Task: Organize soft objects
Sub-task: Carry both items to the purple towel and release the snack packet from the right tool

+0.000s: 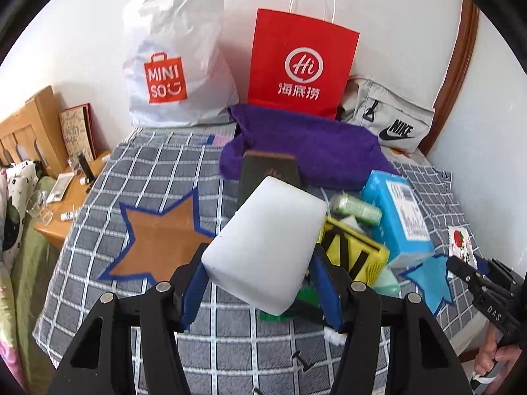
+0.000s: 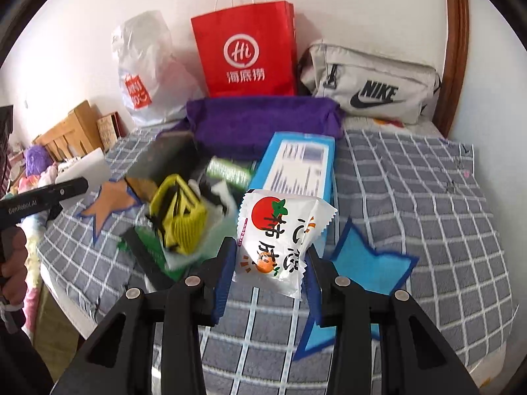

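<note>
We are holding a white foam block [image 1: 266, 247] in the left gripper [image 1: 260, 293], whose blue pads [image 1: 194, 296] are clamping its lower end; in the left wrist view it is sitting at centre frame, raised above the checked quilt [image 1: 98, 230]. Left of it, at mid frame, the brown star [image 1: 158, 243] is lying flat on the quilt, bare and within easy reach. If that star is the block's spot, which is only our guess, we are wanting to carry the block across level and lower it square before parting the pads, so it is not tipping onto an edge.

Moving rightward, the pile [image 2: 184, 210] of mixed goods is crowding the middle of the bed: a yellow basket [image 1: 355, 250], a green can [image 1: 355, 209], a blue box [image 1: 402, 217]. We should be swinging clear of it.

In the right wrist view, the right gripper [image 2: 268, 273] is pinching a snack packet [image 2: 280, 237] low at centre frame, pads pressing both sides. The blue star [image 2: 365, 263] is lying just right of it, partly under the gripper. The packet is thin and slippery, so we are keeping a steady squeeze, holding it by the body, and setting it down flat on the star rather than dropping it.
</note>
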Tool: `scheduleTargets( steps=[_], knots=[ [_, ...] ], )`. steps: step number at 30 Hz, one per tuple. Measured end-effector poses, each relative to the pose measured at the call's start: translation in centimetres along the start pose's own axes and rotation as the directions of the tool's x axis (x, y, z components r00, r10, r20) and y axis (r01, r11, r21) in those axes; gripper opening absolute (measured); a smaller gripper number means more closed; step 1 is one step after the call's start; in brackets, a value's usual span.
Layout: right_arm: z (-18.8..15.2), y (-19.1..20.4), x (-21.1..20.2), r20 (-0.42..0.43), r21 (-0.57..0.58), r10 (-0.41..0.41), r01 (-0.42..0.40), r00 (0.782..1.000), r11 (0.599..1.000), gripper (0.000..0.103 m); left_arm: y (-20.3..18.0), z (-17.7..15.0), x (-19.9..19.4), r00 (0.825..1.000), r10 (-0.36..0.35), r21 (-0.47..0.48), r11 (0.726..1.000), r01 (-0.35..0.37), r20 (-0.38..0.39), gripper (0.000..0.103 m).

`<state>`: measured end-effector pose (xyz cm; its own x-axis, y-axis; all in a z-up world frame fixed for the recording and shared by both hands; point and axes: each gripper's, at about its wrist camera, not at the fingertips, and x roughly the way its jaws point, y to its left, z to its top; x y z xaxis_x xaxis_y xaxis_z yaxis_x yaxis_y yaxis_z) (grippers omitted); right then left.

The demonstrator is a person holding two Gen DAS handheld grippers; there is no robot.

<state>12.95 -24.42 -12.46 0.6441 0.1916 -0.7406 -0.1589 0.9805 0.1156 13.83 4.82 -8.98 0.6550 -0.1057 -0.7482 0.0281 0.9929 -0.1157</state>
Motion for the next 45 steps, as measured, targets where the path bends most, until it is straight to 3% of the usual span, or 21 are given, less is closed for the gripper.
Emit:
scheduleTargets(
  steps=[9, 20, 45],
  knots=[
    [5.8, -0.8, 1.8, 0.009, -0.005, -0.008, 0.008, 1.000, 1.000, 0.040, -0.1, 4.3, 1.4, 1.000, 0.003, -0.008, 1.000, -0.003, 0.024, 0.057],
    [10.5, -1.3, 5.4, 0.007, -0.012, -0.008, 0.008, 1.000, 1.000, 0.040, 0.1, 8.1, 4.6, 1.000, 0.026, -0.010, 1.000, -0.025, 0.008, 0.057],
    [21.2, -4.1, 15.8, 0.010, -0.029, 0.024, -0.024, 1.000, 0.999, 0.040, 1.2, 18.2, 14.9, 0.997, 0.068, -0.017, 0.997, -0.069, -0.034, 0.057]
  ],
)
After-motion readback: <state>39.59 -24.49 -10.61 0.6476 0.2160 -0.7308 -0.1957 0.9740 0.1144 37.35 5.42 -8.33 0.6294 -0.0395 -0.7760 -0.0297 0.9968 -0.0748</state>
